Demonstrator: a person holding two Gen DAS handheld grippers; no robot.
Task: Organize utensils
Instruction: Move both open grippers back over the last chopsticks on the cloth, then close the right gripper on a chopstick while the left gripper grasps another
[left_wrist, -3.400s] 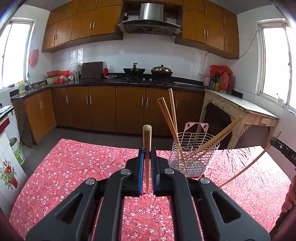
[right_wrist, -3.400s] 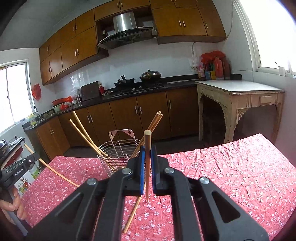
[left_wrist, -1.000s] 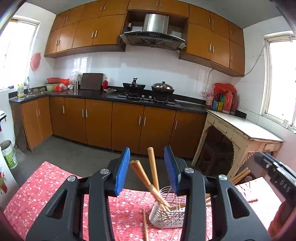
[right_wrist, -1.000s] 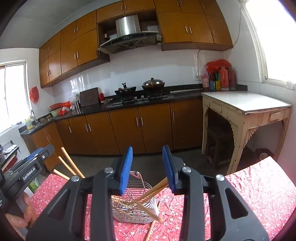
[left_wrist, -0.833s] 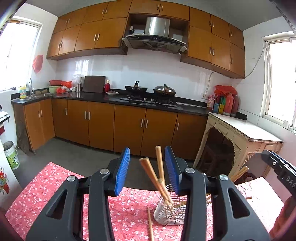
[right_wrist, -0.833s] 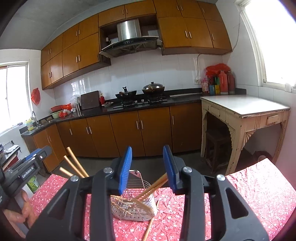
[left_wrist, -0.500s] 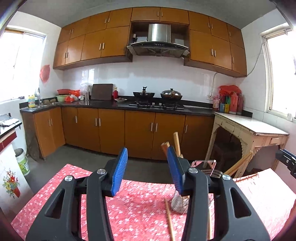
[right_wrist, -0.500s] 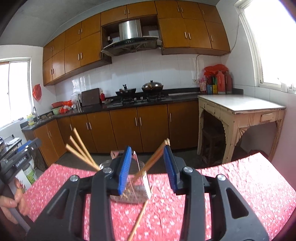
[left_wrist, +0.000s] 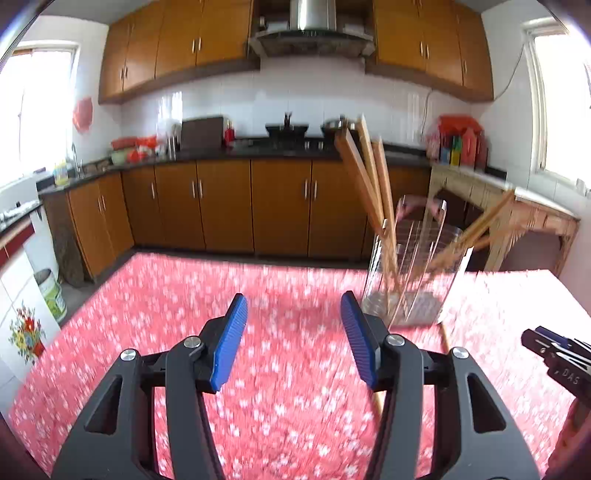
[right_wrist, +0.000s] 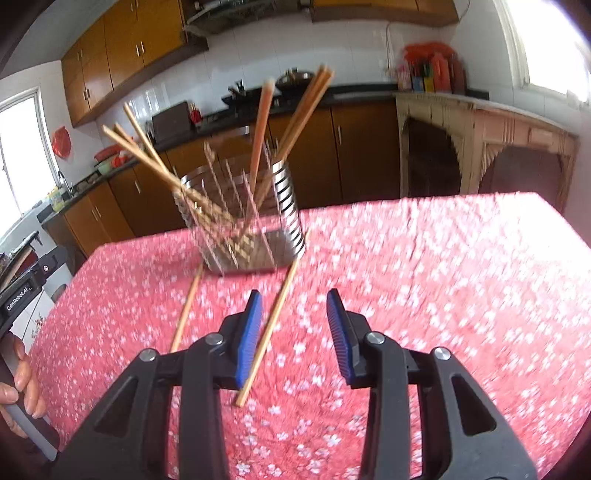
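Only rightward: perhaps two loose chopsticks (right_wrist: 275, 317).

**Colours on the kitchen table**

A red tablecloth (right_wrist: 424, 258) is showing a scatter of small white blossoms. The silver wire holder (right_wrist: 255, 218) is gleaming, with tan chopsticks (right_wrist: 258, 136) standing in it (two more are lying pale on the cloth). Both black grippers are wearing blue pads (left_wrist: 227, 349). Far cabinets (left_wrist: 221, 206) are glowing orange-brown.
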